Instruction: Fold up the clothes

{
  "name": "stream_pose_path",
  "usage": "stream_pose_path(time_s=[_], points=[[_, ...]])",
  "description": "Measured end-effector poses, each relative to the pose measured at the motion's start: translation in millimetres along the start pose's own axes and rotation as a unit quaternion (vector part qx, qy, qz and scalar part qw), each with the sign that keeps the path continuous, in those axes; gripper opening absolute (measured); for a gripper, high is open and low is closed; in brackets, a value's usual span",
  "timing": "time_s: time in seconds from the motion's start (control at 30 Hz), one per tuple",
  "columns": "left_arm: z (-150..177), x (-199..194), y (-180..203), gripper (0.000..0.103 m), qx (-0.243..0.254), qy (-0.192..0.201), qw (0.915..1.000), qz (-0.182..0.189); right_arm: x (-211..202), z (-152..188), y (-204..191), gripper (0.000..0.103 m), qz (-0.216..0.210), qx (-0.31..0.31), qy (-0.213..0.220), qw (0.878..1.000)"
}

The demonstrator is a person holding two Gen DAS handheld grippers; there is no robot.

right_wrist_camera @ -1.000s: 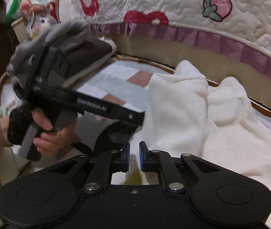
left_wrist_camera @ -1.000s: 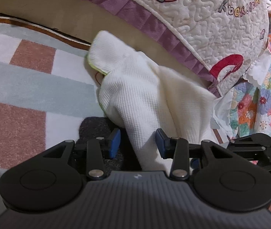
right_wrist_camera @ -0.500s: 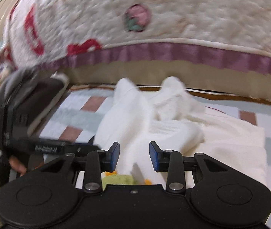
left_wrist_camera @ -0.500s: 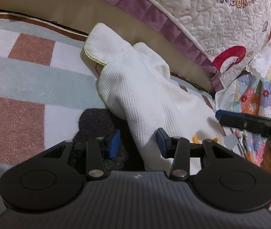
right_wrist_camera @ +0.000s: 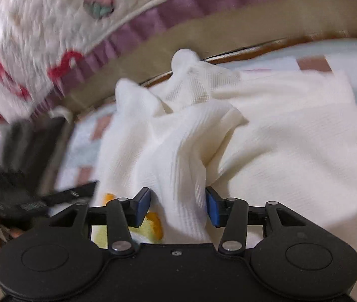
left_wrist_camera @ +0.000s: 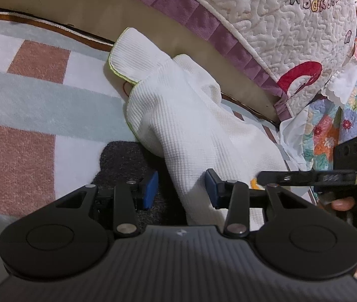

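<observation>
One white waffle-knit garment (left_wrist_camera: 183, 125) lies crumpled in the middle of both views, on a checked blanket (left_wrist_camera: 27, 105) with pink, grey and white squares. The left gripper (left_wrist_camera: 181, 188) has its two blue pads spread wide, with a fold of the garment between them but not pinched. The right gripper (right_wrist_camera: 178, 205) is also spread apart, a ridge of the cloth standing between its two pads, not squeezed. One quilted cover (left_wrist_camera: 291, 25) with a purple border fills the upper right of the left view.
</observation>
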State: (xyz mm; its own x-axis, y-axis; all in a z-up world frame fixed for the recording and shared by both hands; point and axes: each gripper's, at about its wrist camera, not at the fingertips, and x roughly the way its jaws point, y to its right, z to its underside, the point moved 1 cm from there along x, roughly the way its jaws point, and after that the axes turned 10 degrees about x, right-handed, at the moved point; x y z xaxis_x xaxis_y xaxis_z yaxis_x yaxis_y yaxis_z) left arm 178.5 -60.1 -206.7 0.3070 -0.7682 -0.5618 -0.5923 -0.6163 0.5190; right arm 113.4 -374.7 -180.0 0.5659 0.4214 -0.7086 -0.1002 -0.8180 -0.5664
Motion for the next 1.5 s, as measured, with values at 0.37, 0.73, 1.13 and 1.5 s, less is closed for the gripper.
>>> stream_pose_path(time_s=[0.37, 0.73, 1.13, 1.5], points=[[1.0, 0.2, -0.7, 0.039, -0.003, 0.002, 1.0, 0.008, 10.3, 3.5, -40.9, 0.035, -0.009, -0.061, 0.012, 0.998], [-15.3, -19.6, 32.0, 0.038, 0.051, 0.028, 0.998, -0.025, -54.9, -15.9, -67.2, 0.007, -0.014, -0.126, 0.176, 0.976], [26.0, 26.9, 88.1, 0.048, 0.114, -0.044, 0.992, -0.031, -50.6, -36.2, 84.6, 0.05, 0.17, -0.018, 0.115, 0.979], [25.9, 32.3, 82.9, 0.051, 0.031, -0.019, 0.9986, 0.037, -79.8, -2.0, 100.9, 0.007, 0.068, 0.059, 0.164, 0.982]])
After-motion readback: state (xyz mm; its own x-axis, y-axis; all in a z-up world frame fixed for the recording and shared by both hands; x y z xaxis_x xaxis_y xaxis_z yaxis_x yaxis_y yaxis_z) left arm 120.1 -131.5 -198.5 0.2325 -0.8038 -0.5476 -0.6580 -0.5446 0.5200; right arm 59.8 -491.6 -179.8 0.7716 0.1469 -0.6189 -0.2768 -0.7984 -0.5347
